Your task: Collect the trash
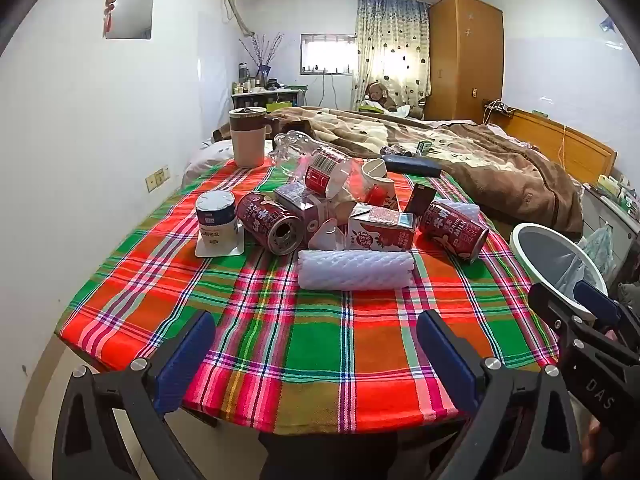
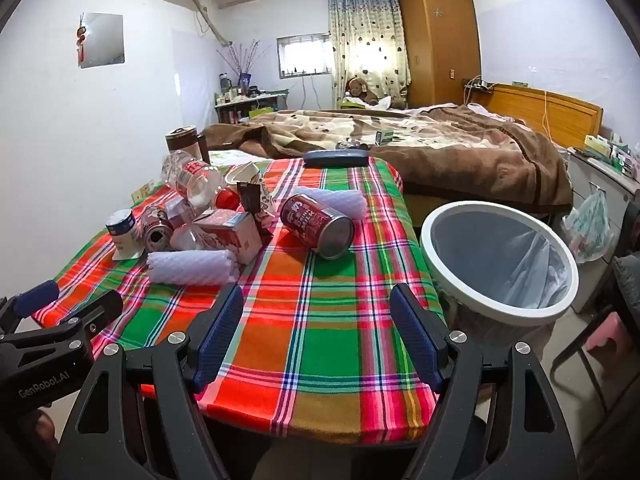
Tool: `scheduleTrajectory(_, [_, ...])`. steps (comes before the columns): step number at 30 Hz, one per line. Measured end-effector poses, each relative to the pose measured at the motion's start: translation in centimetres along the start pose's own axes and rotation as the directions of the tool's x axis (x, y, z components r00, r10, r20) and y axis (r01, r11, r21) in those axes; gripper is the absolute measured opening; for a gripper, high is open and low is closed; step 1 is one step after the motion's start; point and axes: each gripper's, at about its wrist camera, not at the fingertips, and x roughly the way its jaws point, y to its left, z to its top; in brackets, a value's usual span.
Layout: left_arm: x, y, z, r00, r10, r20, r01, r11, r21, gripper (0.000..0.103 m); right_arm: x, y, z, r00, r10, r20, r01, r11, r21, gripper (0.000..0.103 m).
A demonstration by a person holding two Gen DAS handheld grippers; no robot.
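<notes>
Both tongs apart, empty: left gripper (image 1: 316,354) and right gripper (image 2: 318,338) at bottom of frame. We see a foam sleeve (image 1: 356,270) at centre: soft, light, pinch mid-body. Behind it, cans (image 1: 269,222) are thin, slick and roll; grip across. Bin (image 2: 500,256) sits right.

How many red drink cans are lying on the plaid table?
2. One can lies on the left, beside the white tub, open end toward the camera. The other can lies on the right, nearest the trash bin. The pile may hide more.
</notes>
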Motion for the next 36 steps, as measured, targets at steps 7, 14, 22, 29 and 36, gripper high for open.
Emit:
scheduleTrajectory(7, [0.18, -0.02, 0.17, 1.000, 0.007, 0.006, -0.007, 1.000, 0.000, 0.102, 0.12, 0.14, 0.00, 1.000, -0.004, -0.003, 0.004, 1.000, 0.001, 0.077])
scheduleTrajectory(14, [0.11, 0.15, 0.36, 1.000, 0.008, 0.011, -0.008, 1.000, 0.001, 0.102, 0.49, 0.31, 0.01, 1.000, -0.011, -0.015, 0.011, 1.000, -0.010, 0.077])
scheduleTrajectory(22, [-0.48, 0.46, 0.24, 1.000, 0.010, 0.020, -0.010, 1.000, 0.000, 0.102, -0.04, 0.55, -0.09, 1.000, -0.015, -0.007, 0.015, 1.000, -0.018, 0.077])
scheduleTrajectory(29, [-0.55, 0.45, 0.22, 1.000, 0.012, 0.021, -0.012, 1.000, 0.001, 0.102, -0.30, 0.44, 0.06, 1.000, -0.020, -0.003, 0.020, 1.000, -0.017, 0.077])
scheduleTrajectory(36, [-0.58, 0.44, 0.31, 1.000, 0.013, 0.023, -0.013, 1.000, 0.003, 0.102, -0.26, 0.57, 0.12, 1.000, -0.024, -0.002, 0.024, 0.999, -0.020, 0.077])
